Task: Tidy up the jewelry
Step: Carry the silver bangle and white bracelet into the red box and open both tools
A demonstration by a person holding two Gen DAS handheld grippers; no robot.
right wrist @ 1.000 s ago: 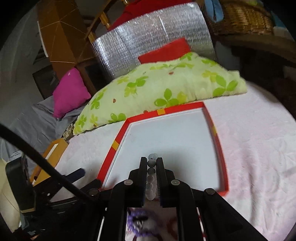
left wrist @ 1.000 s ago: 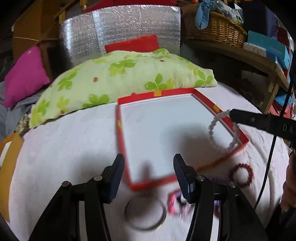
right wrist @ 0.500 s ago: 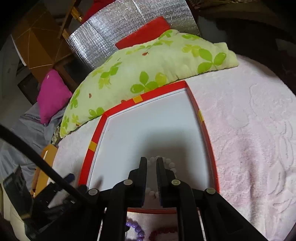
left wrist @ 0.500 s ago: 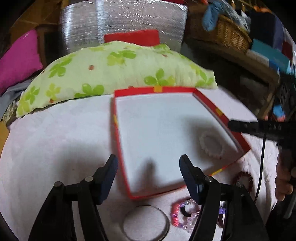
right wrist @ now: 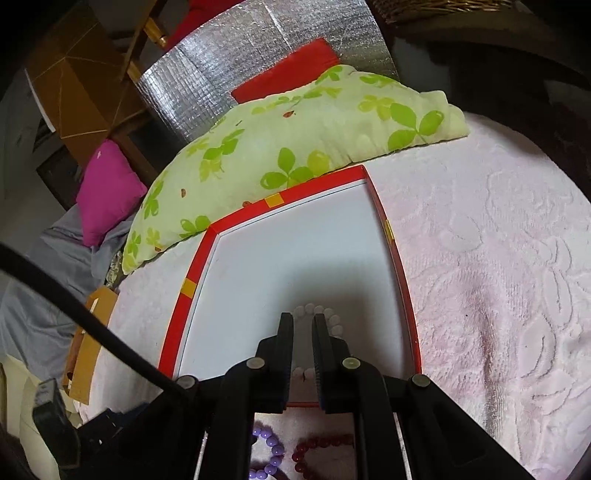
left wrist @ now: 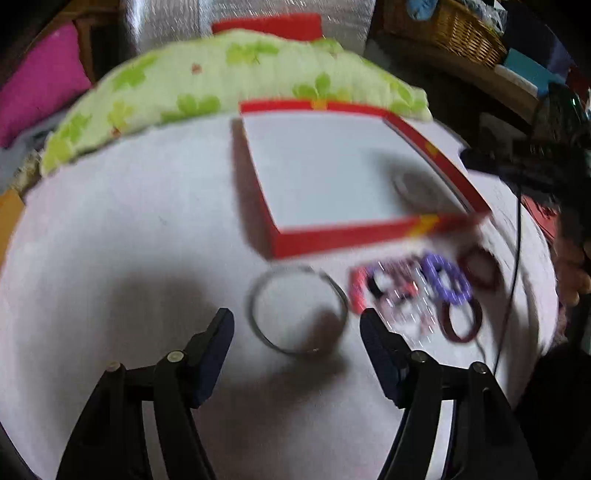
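A shallow red box with a white floor (left wrist: pixel 332 170) (right wrist: pixel 192 280) lies on a pale pink towel. A white bead bracelet (right wrist: pixel 334 321) lies inside it, blurred in the left wrist view (left wrist: pixel 408 184). My right gripper (right wrist: pixel 303 325) hovers over the bracelet with a narrow gap between its jaws, holding nothing. My left gripper (left wrist: pixel 295 325) is open above a thin silver bangle (left wrist: pixel 299 308). To the bangle's right lie a pink bead bracelet (left wrist: pixel 358 290), a purple one (left wrist: pixel 447 280) (right wrist: pixel 273 448) and dark red ones (left wrist: pixel 461 321) (right wrist: pixel 321 443).
A green leaf-print pillow (right wrist: pixel 295 140) lies behind the box. A magenta cushion (right wrist: pixel 107 188) and a silver foil panel (right wrist: pixel 221 70) stand further back. A wicker basket (left wrist: pixel 443 33) sits on a wooden shelf at the right. A black cable (right wrist: pixel 92 325) crosses the right wrist view.
The right gripper lowered the white bracelet into the box, let it go and opened slightly. The left gripper pulled back from the box and now sits over the silver bangle.
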